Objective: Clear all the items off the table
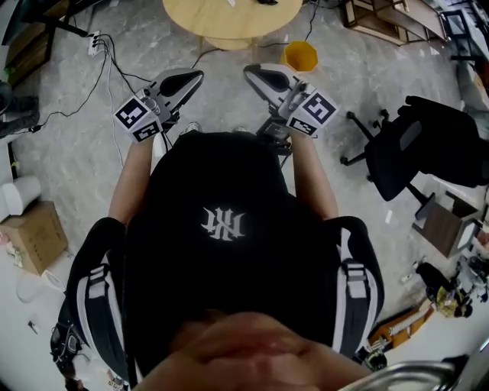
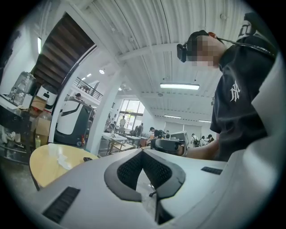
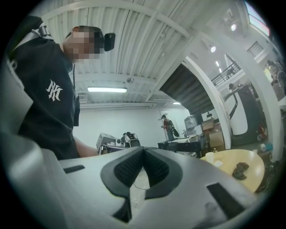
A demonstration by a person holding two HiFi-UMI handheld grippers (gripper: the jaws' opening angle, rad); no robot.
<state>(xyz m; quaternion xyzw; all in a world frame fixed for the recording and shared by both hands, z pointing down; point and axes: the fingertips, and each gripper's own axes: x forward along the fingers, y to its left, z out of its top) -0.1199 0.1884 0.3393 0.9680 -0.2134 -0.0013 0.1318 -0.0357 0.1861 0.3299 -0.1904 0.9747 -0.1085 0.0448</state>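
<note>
While both pairs hang short of the round tabletop, nothing on it is taken. My left tongs are pressed together and empty, off the tabletop's near edge. On the tabletop lie a pale crumpled wrapper, a small dark bit, a white cup and a dark lump. All look light to me: I'd pinch the soft wrapper by a fold and take the crushable cup gently at its rim. My right tongs are likewise closed on nothing, short of the tabletop.
</note>
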